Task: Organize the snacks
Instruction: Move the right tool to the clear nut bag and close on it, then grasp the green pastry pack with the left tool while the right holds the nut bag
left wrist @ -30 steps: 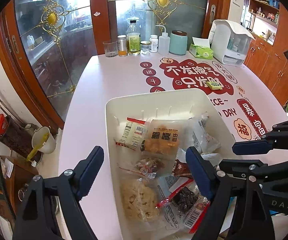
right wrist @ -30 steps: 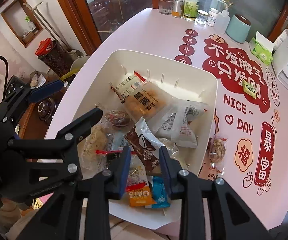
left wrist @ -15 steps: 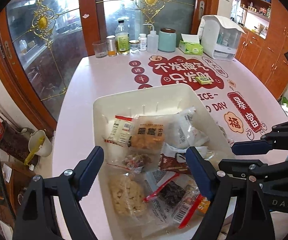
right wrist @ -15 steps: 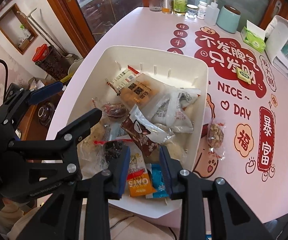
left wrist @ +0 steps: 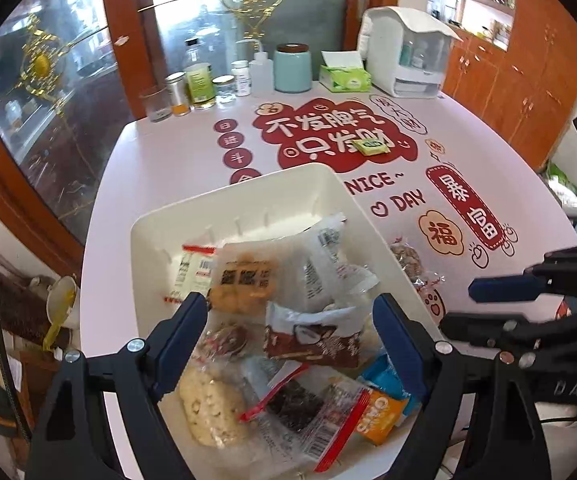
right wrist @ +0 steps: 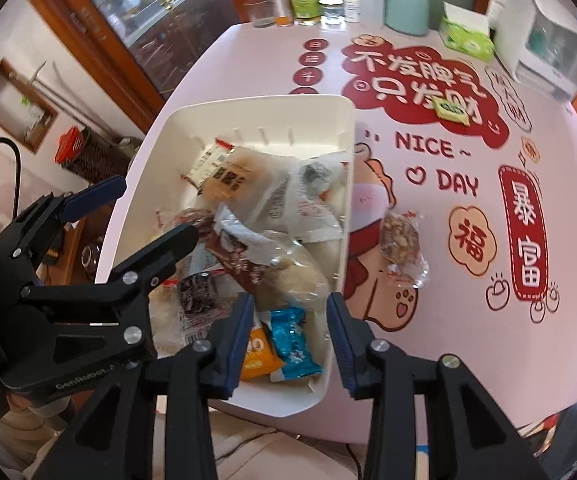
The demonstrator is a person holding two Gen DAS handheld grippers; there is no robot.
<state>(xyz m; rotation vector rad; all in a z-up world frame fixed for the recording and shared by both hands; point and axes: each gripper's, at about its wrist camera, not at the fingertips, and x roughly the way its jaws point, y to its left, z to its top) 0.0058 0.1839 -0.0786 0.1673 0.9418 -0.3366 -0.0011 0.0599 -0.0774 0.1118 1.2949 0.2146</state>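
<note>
The left gripper (left wrist: 288, 324) gapes wide and empty over the white bin (left wrist: 224, 208) of snacks; the right gripper (right wrist: 290, 312) hovers part-open, empty, above a blue packet (right wrist: 293, 338). At two o'clock, a nut packet (right wrist: 402, 240) lies on the pink table (right wrist: 428, 312). Beyond, print reads "NICE~ DAY"; a green tissue box (right wrist: 468, 38) stands at twelve.

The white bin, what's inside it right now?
The bin holds a heap of packets: a brown wrapper on top, blue and orange ones nearest. Whatever lies beneath is covered.
</note>
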